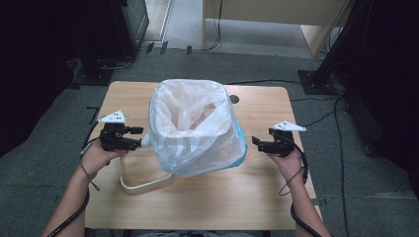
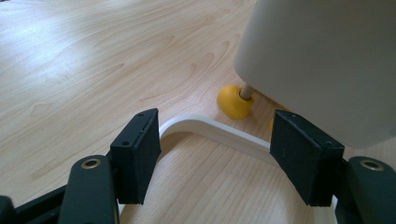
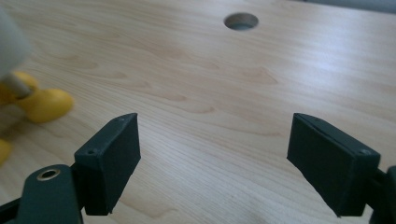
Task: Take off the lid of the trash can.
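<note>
The bin (image 1: 197,131), a white tub lined with a thin plastic bag (image 1: 190,118) whose loose edge drapes over its rim, stands near the middle of the wooden desk (image 1: 232,197) and serves as the landmark here. Nearest the person, in front of the bin, a white curved handle (image 1: 143,185) lies flat on the desk, looping out from the bin's left side. In the left gripper view this handle runs across the wood just beyond the jaws, and a yellow foot (image 2: 235,101) sits under the bin's pale wall. The left gripper (image 1: 134,138) hangs just left of the bin, close to its wall, jaws spread apart and grasping nothing. The right gripper (image 1: 258,143) hovers to the right of the bin, a little apart from it, jaws likewise released and empty above bare wood. In the right gripper view more yellow feet (image 3: 44,105) show at the left edge. Behind the bin, toward the far edge, a round cable hole (image 1: 234,99) pierces the desk.
</note>
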Available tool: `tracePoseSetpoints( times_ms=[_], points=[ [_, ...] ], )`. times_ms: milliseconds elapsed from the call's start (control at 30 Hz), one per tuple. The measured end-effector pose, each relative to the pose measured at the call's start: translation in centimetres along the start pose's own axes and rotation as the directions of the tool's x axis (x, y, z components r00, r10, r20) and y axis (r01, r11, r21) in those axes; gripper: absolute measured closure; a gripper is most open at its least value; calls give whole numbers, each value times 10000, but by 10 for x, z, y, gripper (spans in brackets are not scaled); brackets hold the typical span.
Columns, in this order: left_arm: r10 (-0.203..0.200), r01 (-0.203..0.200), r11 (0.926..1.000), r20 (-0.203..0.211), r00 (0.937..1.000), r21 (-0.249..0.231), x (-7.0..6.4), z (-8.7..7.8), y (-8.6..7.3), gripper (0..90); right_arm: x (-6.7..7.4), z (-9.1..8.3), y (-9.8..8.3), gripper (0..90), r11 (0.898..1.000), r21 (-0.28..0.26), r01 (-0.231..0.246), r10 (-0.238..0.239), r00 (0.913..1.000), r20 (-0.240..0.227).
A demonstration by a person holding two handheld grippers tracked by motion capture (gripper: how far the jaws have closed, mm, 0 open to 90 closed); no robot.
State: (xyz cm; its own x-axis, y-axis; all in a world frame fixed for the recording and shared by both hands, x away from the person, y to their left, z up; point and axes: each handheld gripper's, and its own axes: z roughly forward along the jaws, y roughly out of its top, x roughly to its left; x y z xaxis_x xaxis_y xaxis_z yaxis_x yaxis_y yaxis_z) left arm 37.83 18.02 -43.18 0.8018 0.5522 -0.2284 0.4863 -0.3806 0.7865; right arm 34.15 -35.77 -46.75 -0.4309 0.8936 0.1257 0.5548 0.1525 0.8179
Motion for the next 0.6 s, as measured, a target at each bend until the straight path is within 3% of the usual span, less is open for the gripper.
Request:
tracePoseSetpoints(
  times_ms=[33,100,167,367,600],
  points=[
    [-30,30,10000,-18,10000,-16,0,-1,1,325,-1,-4,2,174,9999,-63,96,-98,9993,-359],
    [-86,86,10000,-28,10000,-20,-2,-3,3,323,0,-9,6,173,9981,50,613,-612,9980,-132],
    [-4,4,10000,-23,10000,-3,-5,-4,5,319,2,-13,9,199,9962,243,841,-834,9962,-266],
    [-76,76,9999,-1,10000,-76,-8,-10,8,311,8,-25,19,312,9931,31,1171,-1167,9915,-569],
    [-159,159,9994,-2,9999,-302,-7,-20,12,307,13,-35,26,328,9896,132,1433,-1410,9837,-1115]
  ],
)
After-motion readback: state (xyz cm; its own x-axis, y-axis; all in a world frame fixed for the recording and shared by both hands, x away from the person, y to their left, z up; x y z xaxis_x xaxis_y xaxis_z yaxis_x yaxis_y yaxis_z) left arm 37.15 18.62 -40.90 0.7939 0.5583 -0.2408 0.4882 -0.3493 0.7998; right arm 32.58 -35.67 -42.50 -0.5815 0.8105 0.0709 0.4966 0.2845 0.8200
